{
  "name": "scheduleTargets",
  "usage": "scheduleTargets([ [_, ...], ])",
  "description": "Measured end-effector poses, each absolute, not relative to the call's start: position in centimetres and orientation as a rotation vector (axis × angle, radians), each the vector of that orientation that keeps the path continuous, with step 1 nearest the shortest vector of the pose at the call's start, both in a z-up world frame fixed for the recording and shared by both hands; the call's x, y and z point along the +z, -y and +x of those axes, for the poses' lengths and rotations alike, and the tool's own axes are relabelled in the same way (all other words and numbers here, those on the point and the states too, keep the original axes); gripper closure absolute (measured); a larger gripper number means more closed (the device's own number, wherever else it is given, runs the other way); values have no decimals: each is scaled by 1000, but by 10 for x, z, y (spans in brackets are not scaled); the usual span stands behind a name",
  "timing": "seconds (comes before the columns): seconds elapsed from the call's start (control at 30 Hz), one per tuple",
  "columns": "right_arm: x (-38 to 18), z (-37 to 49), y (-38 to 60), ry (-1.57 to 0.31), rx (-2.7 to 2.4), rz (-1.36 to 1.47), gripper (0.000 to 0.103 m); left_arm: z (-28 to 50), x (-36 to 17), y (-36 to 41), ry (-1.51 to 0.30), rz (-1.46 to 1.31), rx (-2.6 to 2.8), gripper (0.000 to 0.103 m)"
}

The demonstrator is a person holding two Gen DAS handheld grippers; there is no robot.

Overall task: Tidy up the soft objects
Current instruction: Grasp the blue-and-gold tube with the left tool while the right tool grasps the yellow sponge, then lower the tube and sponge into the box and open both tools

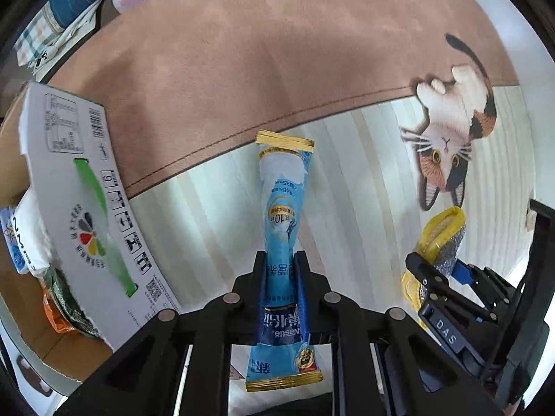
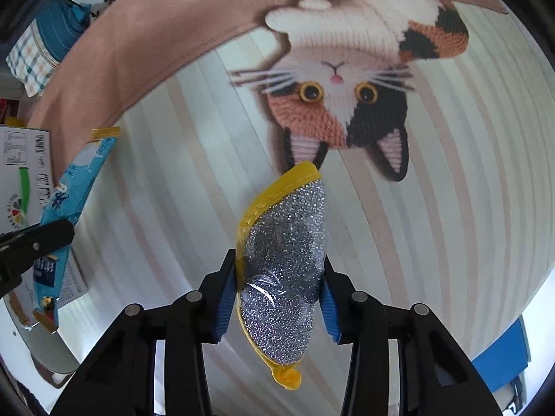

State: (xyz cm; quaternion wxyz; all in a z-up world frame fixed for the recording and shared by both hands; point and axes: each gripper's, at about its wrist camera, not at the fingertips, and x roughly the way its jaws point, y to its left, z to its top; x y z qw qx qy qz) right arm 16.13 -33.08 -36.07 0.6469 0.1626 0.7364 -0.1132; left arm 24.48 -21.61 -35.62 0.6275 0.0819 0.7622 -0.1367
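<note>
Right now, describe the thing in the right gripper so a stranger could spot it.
Find the cat picture on the striped mat. Just below it the right gripper pinches a glittery silver scrub pad edged in yellow, unlike the blue Nestle sachet.

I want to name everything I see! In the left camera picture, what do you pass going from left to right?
Cardboard box → blue packet held in the left tongs → yellow scrubber in the right tongs.

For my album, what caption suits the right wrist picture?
Right tool squeezing a glittery silver pouch above a cat-print mat.
</note>
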Motion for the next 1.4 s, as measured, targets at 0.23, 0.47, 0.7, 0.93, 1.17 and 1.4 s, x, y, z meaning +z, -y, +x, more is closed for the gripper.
scheduleTargets([
  [0.23, -322, 168, 320, -1609, -216, 369, 59, 252, -318, 186, -1684, 145, -324, 91],
  [0.47, -259, 186, 285, -1507, -114, 346, 59, 260, -253, 151, -1576, 43, -335, 91],
  [0.7, -179, 215, 202, -1400, 32, 275, 59, 265, -191, 84, -1450, -39, -303, 91],
  [0.93, -147, 233, 105, -1378, 119, 206, 59, 265, -156, -13, -1364, -91, -210, 96],
  [1.17, -188, 247, 24, -1464, 115, 156, 59, 259, -190, -106, -1403, -138, -107, 97],
  [1.4, -244, 262, -5, -1528, 45, 136, 59, 256, -243, -149, -1484, -206, -54, 97],
])
